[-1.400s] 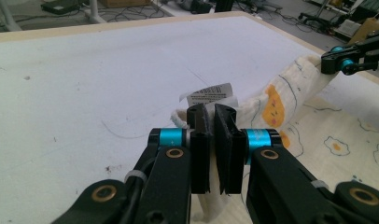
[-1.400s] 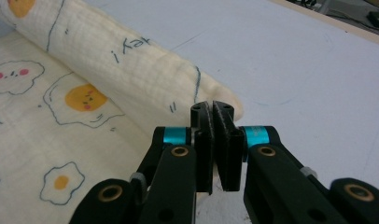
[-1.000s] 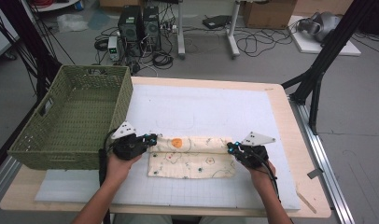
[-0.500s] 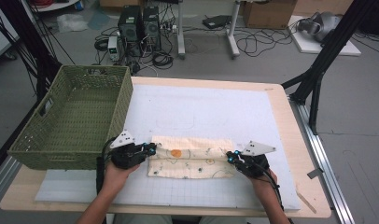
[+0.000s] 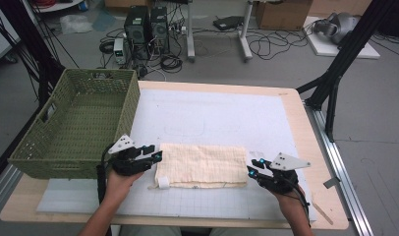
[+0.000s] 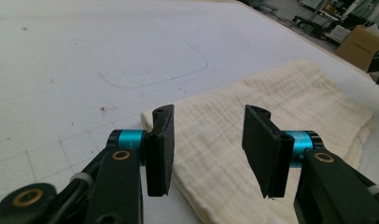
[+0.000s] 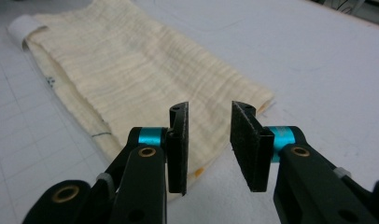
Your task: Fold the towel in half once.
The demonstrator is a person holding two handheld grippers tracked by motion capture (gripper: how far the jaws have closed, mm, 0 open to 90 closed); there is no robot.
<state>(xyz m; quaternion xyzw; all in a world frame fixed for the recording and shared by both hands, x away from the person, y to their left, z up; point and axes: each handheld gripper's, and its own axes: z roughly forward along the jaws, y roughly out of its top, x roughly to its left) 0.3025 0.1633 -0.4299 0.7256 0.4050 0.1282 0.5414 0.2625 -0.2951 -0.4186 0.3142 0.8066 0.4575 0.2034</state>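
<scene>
A cream muslin cloth (image 5: 202, 164) lies folded flat on the white mat (image 5: 212, 113), plain side up, with a small white tag (image 5: 163, 183) at its near left corner. My left gripper (image 5: 156, 156) sits at the cloth's left end; its jaws have just been opening and stand apart with nothing pinched. In the left gripper view the gripper (image 6: 208, 116) hovers just over the cloth (image 6: 271, 93). My right gripper (image 5: 251, 167) is at the cloth's right end, jaws also just opened. In the right gripper view the gripper (image 7: 210, 112) holds nothing, and the cloth (image 7: 122, 65) lies beyond it.
A green woven basket (image 5: 55, 162) stands on the table's left side, close behind my left gripper. The mat stretches bare beyond the cloth. Cables, computer cases and a black stand leg are on the floor past the table.
Both grippers carried the cloth's far edge toward me, folding the printed side under, then let go. Both jaws opened, and the right gripper drew back to the right.
</scene>
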